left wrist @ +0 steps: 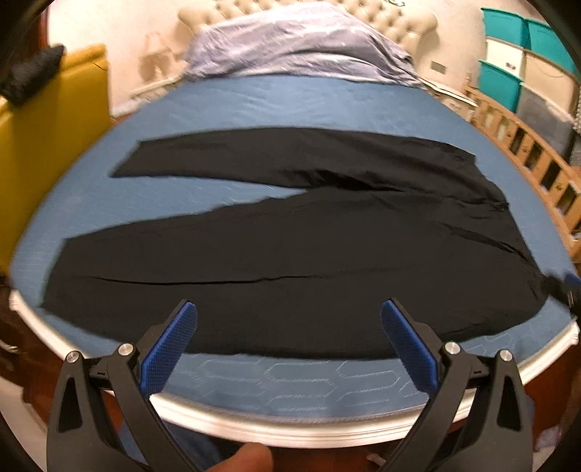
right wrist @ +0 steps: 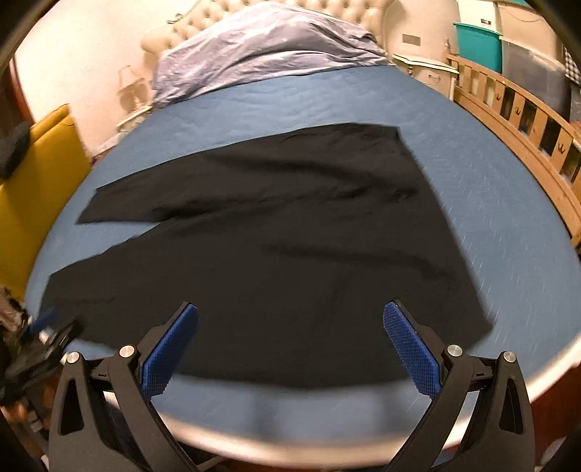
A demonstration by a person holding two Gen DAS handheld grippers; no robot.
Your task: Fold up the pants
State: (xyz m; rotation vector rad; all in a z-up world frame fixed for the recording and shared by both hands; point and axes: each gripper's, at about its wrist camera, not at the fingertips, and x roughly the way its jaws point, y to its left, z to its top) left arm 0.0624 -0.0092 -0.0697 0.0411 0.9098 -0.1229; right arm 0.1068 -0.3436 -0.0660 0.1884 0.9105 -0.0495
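Black pants (left wrist: 290, 254) lie flat on the blue mattress (left wrist: 290, 105), waistband to the right, two legs spreading out to the left. My left gripper (left wrist: 288, 312) hovers open over the near leg's lower edge, with nothing between its blue pads. In the right wrist view the same pants (right wrist: 290, 261) fill the middle, and my right gripper (right wrist: 290, 316) stands open above the waist end near the mattress (right wrist: 490, 225) front edge. The right gripper also shows blurred at the right edge of the left view, the left gripper (right wrist: 43, 334) at the left edge of the right view.
A crumpled lilac duvet (left wrist: 297, 47) lies at the head of the bed against a tufted headboard (left wrist: 381, 18). A yellow chair (left wrist: 47, 138) stands left. A wooden crib rail (left wrist: 526, 156) and stacked storage bins (left wrist: 515, 61) stand right. The white bed edge (left wrist: 290, 432) runs below.
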